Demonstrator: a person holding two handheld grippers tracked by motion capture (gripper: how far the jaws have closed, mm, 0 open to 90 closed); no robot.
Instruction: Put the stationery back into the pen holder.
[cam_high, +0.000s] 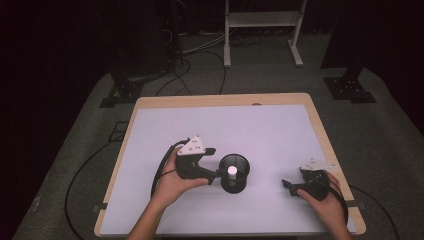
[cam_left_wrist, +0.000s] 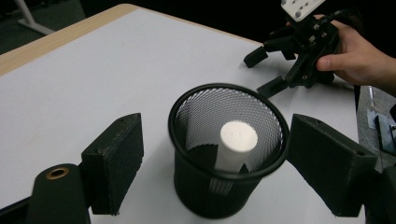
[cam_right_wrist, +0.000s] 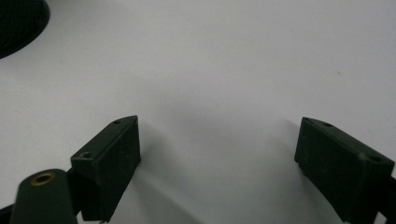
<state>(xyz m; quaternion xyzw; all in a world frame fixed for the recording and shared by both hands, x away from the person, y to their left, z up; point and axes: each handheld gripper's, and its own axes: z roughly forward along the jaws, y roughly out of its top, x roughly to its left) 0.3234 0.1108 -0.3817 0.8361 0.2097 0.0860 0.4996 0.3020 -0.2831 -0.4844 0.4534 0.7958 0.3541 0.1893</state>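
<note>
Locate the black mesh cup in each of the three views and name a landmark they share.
High view: black mesh cup at table centre, beside the left gripper.
Left gripper view: centre, between the open jaws, white cylinder inside.
Right gripper view: dark edge at top left corner.
Shared landmark: white table surface.

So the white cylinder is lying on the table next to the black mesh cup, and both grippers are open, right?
Not quite: the white cylinder stands inside the black mesh cup, as the left gripper view shows. The left gripper and right gripper are indeed open.
</note>
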